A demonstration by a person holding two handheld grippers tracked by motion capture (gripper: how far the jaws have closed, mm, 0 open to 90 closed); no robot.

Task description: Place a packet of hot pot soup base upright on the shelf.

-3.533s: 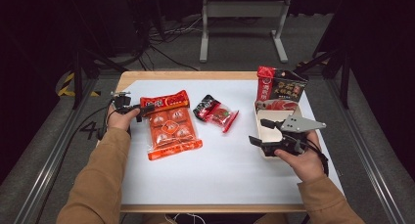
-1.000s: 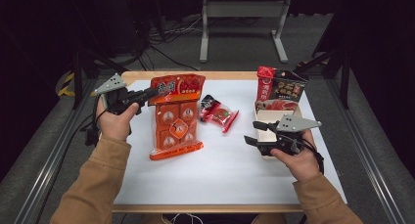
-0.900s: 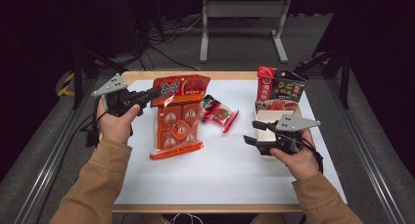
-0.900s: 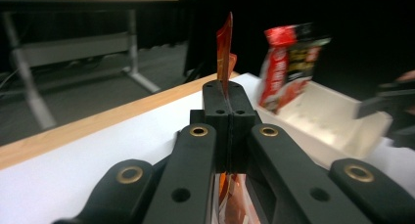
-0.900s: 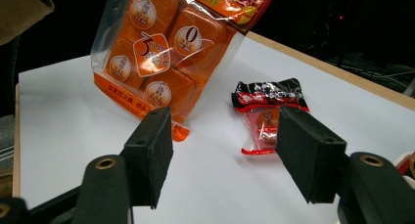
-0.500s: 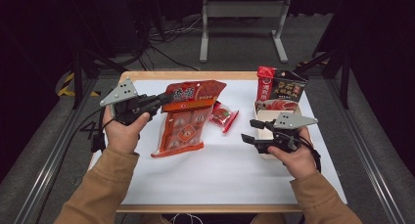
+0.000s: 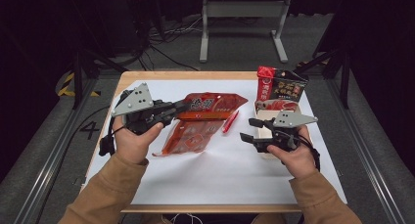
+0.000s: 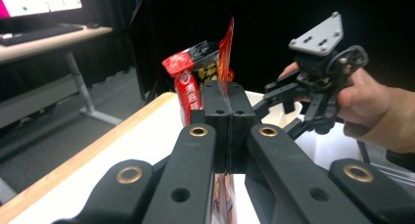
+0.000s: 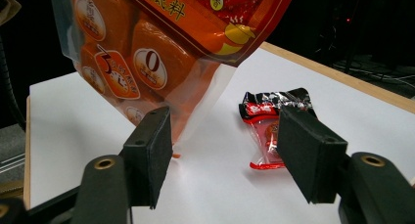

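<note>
- a wooden bench (image 7: 147,77) is covered by a big white sheet (image 7: 215,175).
- a large orange bag (image 7: 195,131) is held up by its top corner in the left gripper (image 7: 183,105). most of the bag hangs in the air, and its bottom corner is seen down near the sheet.
- in the left gripper view, the fingers (image 8: 215,111) are pressed tight together on the thin top edge of the orange bag (image 8: 226,53).
- a box (image 7: 264,123) is seen at the right side of the sheet, with a red and black packet (image 7: 281,84) stood up at its far end.
- the right gripper (image 7: 249,128) is held level just in front of the box, pointed at the orange bag. its fingers are kept wide apart, have just been opened a little more, and nothing is held between them.
- in the right gripper view, the orange bag (image 9: 147,43) hangs just past the open fingers (image 9: 149,150).
- a small red snack packet (image 7: 230,121) lies flat on the sheet, partly hidden under the orange bag. in the right gripper view the small red snack packet (image 9: 266,119) is seen close behind the right-hand finger.
</note>
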